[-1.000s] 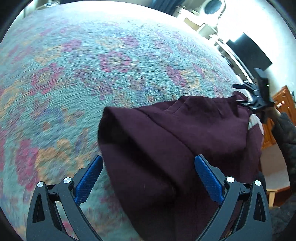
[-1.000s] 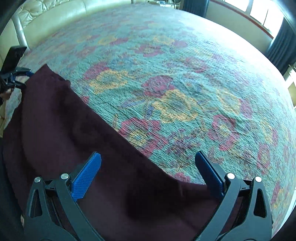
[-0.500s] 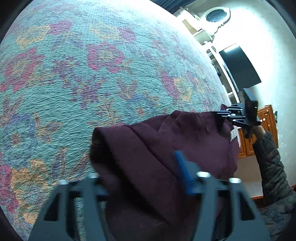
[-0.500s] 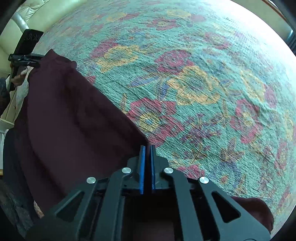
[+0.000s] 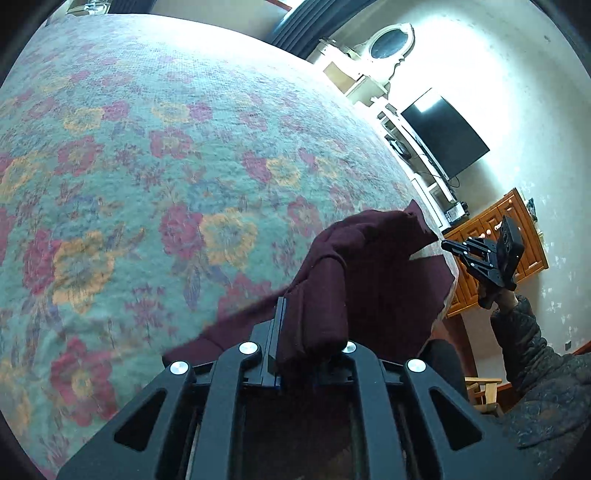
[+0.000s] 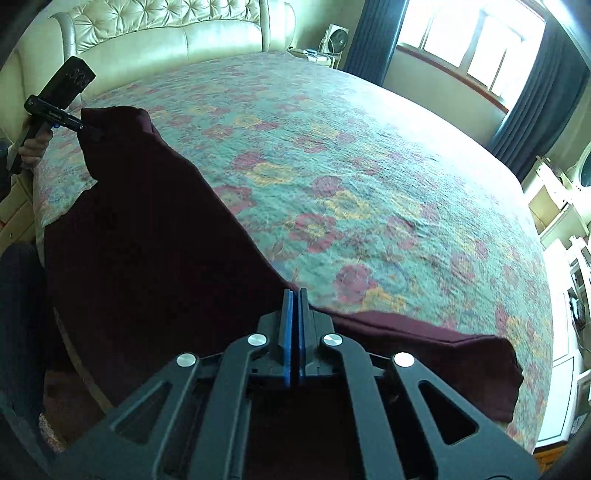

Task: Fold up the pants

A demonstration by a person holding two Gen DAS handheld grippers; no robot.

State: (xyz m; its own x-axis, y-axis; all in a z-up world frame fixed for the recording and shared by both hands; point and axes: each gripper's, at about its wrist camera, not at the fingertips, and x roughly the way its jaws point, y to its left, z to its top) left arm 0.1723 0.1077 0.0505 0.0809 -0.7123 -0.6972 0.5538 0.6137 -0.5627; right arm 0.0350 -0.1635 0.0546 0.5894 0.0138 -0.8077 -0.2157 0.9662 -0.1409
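Dark maroon pants [image 5: 369, 277] lie at the near edge of a bed with a floral cover [image 5: 147, 147]. My left gripper [image 5: 310, 317] is closing its jaws on a thick bunched fold of the pants, and the fabric drapes over its right pad. In the right wrist view my right gripper [image 6: 295, 291] is shut, its blue pads pinching the thin edge of the pants [image 6: 147, 240]. The cloth hangs stretched between both grippers, raised off the cover. Each view shows the other gripper at a far corner of the pants: right gripper [image 5: 448, 245], left gripper [image 6: 85, 127].
A cream tufted headboard [image 6: 166, 33] is at the far end of the floral bed cover [image 6: 369, 166], with windows and dark curtains [image 6: 535, 92] behind. A wall television [image 5: 443, 133], white shelves and a wooden cabinet [image 5: 517, 236] stand beyond the bed. A person's dark sleeve [image 5: 524, 343] is at the right.
Both grippers went from wide open over the pants to shut on the fabric. Both then rose, lifting the near edge of the pants off the bed cover.
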